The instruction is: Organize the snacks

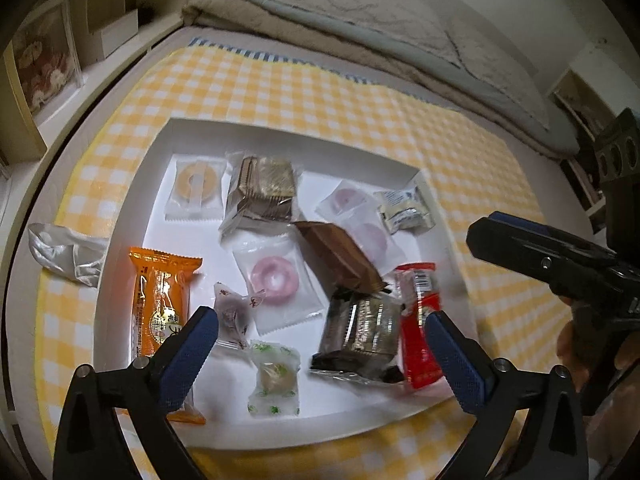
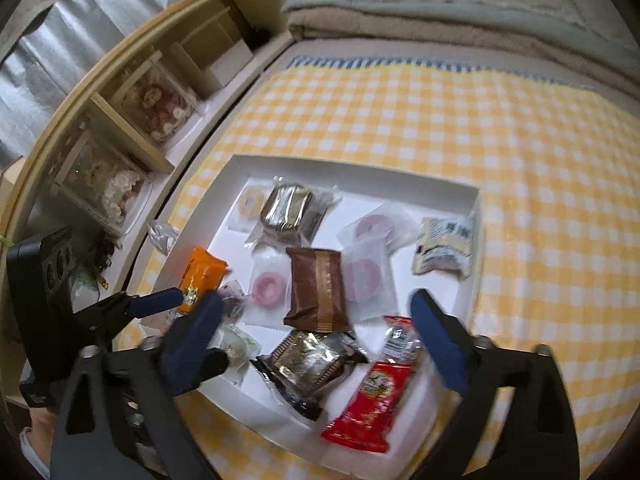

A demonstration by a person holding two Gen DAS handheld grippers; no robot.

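A shallow white tray [image 1: 168,136] [image 2: 460,192] lies on a yellow checked cloth and holds several wrapped snacks. Among them are an orange packet [image 1: 160,304] [image 2: 200,276], a red packet [image 1: 418,320] [image 2: 372,396], a brown packet [image 1: 340,256] [image 2: 316,288], a pink ring sweet [image 1: 272,276] [image 2: 266,284] and a dark biscuit pack [image 1: 360,332] [image 2: 308,364]. My left gripper [image 1: 320,340] is open and empty above the tray's near edge. My right gripper [image 2: 316,320] is open and empty over the tray's near right part. It also shows in the left wrist view [image 1: 532,244].
A crumpled silver wrapper [image 1: 68,252] [image 2: 162,234] lies on the cloth left of the tray. A folded grey-beige blanket [image 1: 360,20] lies beyond the cloth. Wooden shelves [image 2: 132,112] with boxes run along the left side.
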